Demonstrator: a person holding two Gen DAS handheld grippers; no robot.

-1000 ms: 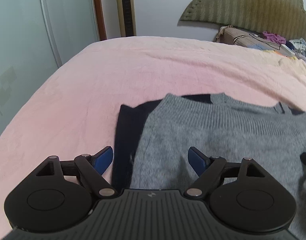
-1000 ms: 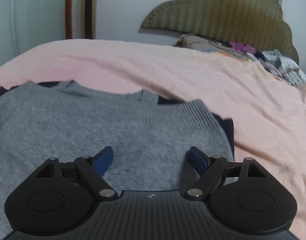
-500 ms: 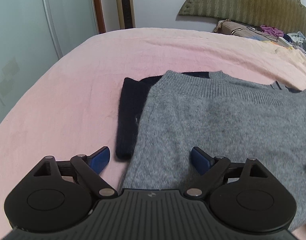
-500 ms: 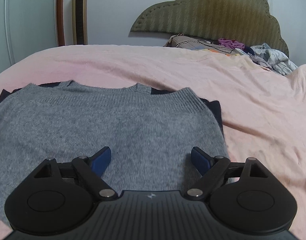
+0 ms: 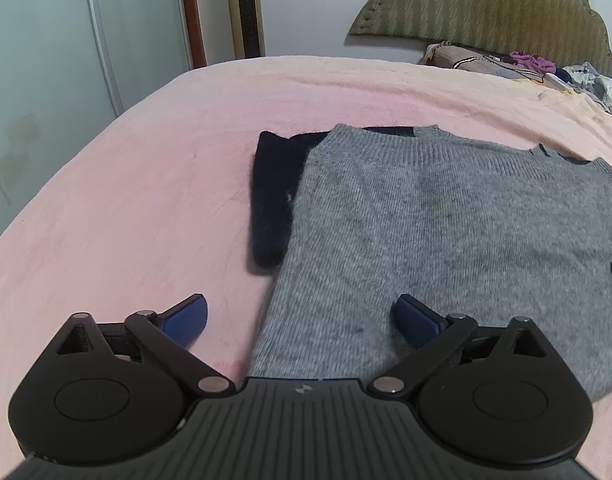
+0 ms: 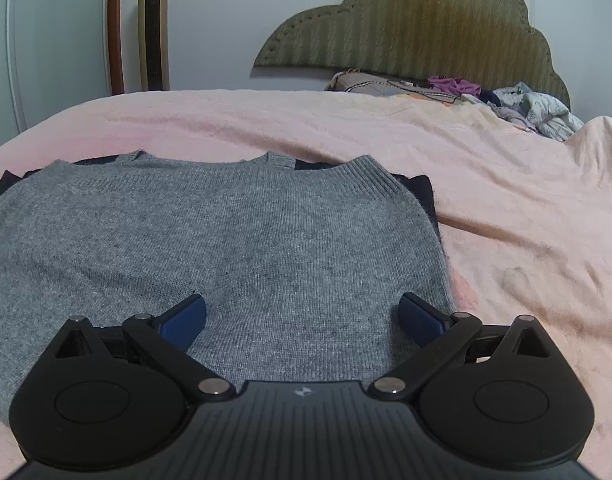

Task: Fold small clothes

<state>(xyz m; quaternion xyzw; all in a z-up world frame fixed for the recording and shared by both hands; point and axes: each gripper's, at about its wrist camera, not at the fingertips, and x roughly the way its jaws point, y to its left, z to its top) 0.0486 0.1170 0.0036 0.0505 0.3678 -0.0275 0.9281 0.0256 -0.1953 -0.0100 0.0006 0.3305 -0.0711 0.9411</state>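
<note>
A grey knit sweater point(image 5: 446, 224) lies flat on the pink bed cover point(image 5: 126, 208), with a dark navy garment point(image 5: 272, 204) under it that sticks out at the left side. My left gripper point(image 5: 302, 318) is open and empty, above the sweater's near left edge. In the right wrist view the grey sweater point(image 6: 226, 240) fills the near middle, and the navy garment point(image 6: 424, 192) peeks out at its right side. My right gripper point(image 6: 302, 318) is open and empty, above the sweater's near right part.
A pile of mixed clothes point(image 6: 506, 104) lies at the far right by the olive padded headboard point(image 6: 418, 32). A tall gold tower fan point(image 6: 154, 28) and a wooden door frame stand behind the bed. The pink cover spreads wide left point(image 5: 106, 240) and right point(image 6: 526, 220).
Both grippers have pulled back toward me and lifted, so more of the sweater and the navy garment shows. Both stayed open; the clothes have not moved.
</note>
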